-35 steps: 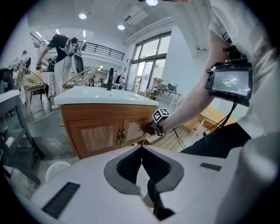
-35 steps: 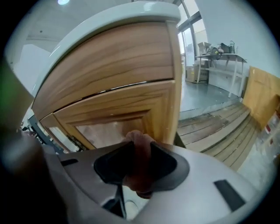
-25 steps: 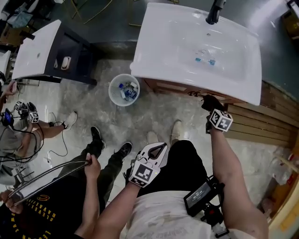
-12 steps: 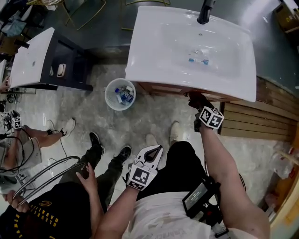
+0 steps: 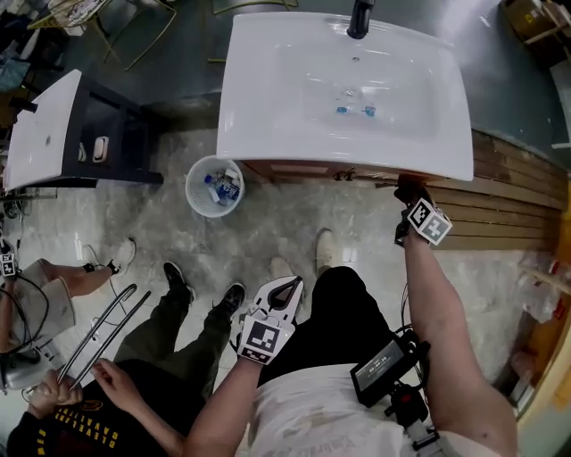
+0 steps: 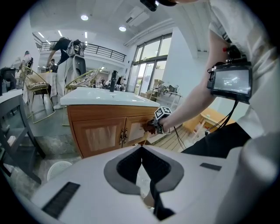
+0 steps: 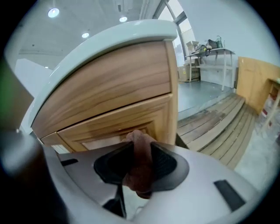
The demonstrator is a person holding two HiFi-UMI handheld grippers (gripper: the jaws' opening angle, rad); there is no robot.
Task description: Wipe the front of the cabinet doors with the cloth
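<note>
On the right tongs (image 7: 138, 151): clamped tight on a brown cloth (image 7: 139, 168), wad bunched between the dark pads (image 7: 165, 164), top of it poking past the tips. Pressed up against the wooden cabinet door (image 7: 118, 124), at the raised panel frame near the door's right edge, just under the white washbasin top (image 7: 109, 41). Cloth touching the wood.

From the head view: right tongs (image 5: 410, 189) tucked under the front lip of the washbasin top (image 5: 268, 98), toward its right end, marker cube (image 5: 429, 222) just behind, arm stretched forward. Of the cabinet front (image 5: 299, 168), only a thin wooden strip in view below the overhang.

On the left tongs (image 6: 141, 149): closed, tips touching, nothing between. Held low beside the black trousers (image 5: 348, 308), well apart from the cabinet, pointing toward it. Seen from there: two cabinet doors (image 6: 98, 136) side by side, metal handles (image 6: 122, 136) at the meeting edges, right tongs (image 6: 150, 127) against the right-hand door (image 6: 136, 131), cloth itself too small to make out in that view.

Elsewhere: black faucet (image 5: 360, 18) at the back of the basin, white wastebasket (image 5: 214, 186) on the floor left of the cabinet, wooden slats (image 5: 508, 210) on the floor to the right, black screen unit (image 5: 384, 370) strapped at the right arm, another person (image 5: 134, 393) at lower left holding a chrome rack (image 5: 89, 344).
</note>
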